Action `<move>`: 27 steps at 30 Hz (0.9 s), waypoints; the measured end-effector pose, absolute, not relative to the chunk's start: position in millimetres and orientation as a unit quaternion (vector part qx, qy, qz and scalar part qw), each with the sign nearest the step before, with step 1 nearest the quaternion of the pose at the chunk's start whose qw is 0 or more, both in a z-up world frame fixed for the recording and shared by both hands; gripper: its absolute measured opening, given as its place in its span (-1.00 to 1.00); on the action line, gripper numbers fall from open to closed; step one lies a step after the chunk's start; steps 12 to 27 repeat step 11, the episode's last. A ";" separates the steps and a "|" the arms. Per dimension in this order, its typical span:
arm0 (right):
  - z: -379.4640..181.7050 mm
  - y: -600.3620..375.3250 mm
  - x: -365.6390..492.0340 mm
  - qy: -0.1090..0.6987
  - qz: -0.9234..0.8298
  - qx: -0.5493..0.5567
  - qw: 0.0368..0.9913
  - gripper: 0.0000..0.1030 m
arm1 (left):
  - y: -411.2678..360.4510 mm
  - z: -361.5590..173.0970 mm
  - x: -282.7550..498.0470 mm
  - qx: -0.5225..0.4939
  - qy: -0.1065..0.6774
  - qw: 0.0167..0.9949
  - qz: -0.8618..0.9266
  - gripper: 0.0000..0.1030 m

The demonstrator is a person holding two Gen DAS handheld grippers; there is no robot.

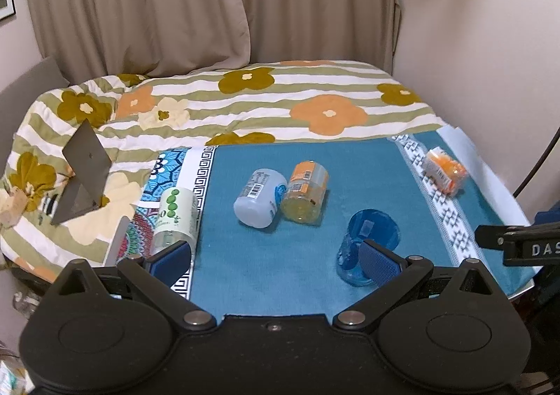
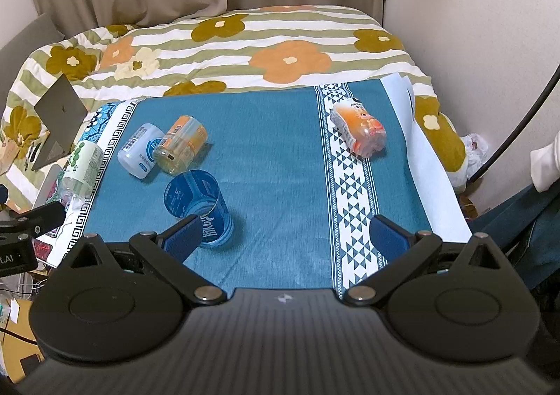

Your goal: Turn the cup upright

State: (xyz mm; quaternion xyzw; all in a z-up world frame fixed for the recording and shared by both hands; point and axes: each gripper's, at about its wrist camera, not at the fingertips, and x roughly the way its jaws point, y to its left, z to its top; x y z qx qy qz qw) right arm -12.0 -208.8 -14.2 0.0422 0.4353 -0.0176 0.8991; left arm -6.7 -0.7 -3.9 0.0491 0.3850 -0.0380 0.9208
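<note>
Left gripper: fingers spread wide, empty; blue cup sits lower right of frame, just behind its right pad.
Right gripper: also spread, empty — cup lower left, by its left pad.
Cup axis: tilted, apparently mouth-down on the worktop.
Nearer: cannot tell — both close.
</note>
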 end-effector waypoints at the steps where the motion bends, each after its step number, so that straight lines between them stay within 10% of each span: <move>1: -14.4 -208.9 -11.9 0.435 -0.018 0.042 0.899 1.00 | -0.5 -4.0 -6.7 0.047 0.385 0.921 -0.037 1.00; 27: -14.4 -208.9 -12.3 0.435 -0.018 0.042 0.899 1.00 | 0.1 -4.7 -8.3 0.049 0.383 0.922 -0.031 1.00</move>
